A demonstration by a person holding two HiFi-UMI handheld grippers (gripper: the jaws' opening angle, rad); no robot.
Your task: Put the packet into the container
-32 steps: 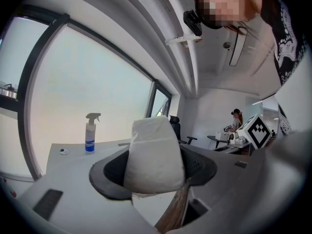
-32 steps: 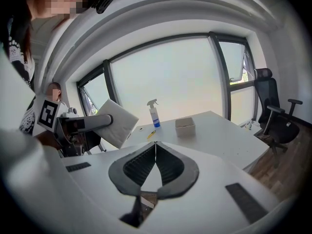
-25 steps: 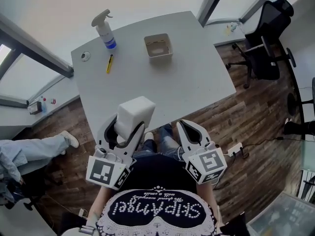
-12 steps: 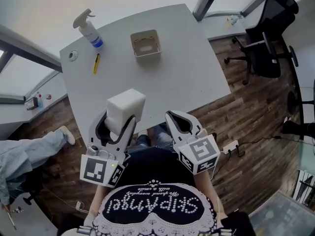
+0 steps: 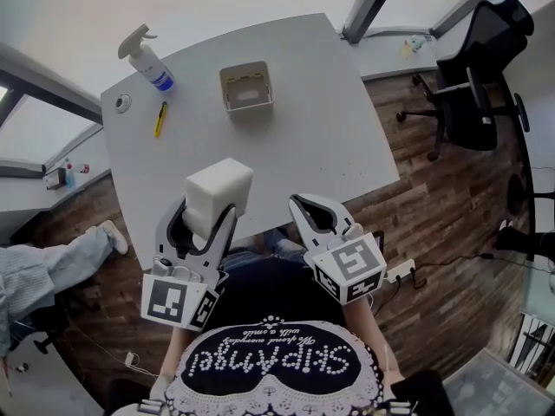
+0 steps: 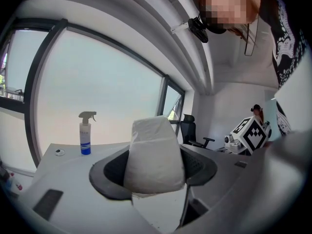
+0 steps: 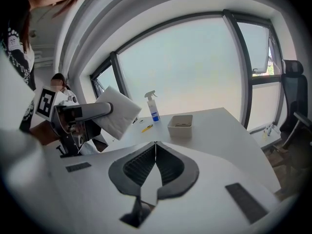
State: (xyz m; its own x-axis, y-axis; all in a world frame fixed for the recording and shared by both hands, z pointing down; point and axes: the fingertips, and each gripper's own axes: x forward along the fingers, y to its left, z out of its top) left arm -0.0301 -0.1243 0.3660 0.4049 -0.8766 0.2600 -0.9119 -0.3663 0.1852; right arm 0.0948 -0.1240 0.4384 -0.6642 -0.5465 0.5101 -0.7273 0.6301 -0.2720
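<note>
Ahead, spray bottle [image 5: 149, 59] and marker [image 5: 159, 120] sit left of container [image 5: 249, 105] (packet [image 5: 218, 193] gripped).

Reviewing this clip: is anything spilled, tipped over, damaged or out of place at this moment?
Nothing stands out. The container sits upright on the table, and the spray bottle stands upright near a yellow tool. The left hand-held gripper grips the white packet near the table's front edge. No spill shows.

My left gripper [image 5: 209, 211], lower left of centre, clamps its jaws on the white packet [image 5: 218, 187]. My right gripper [image 5: 301, 203], beside it at lower centre, has its jaws pressed together, empty.
</note>
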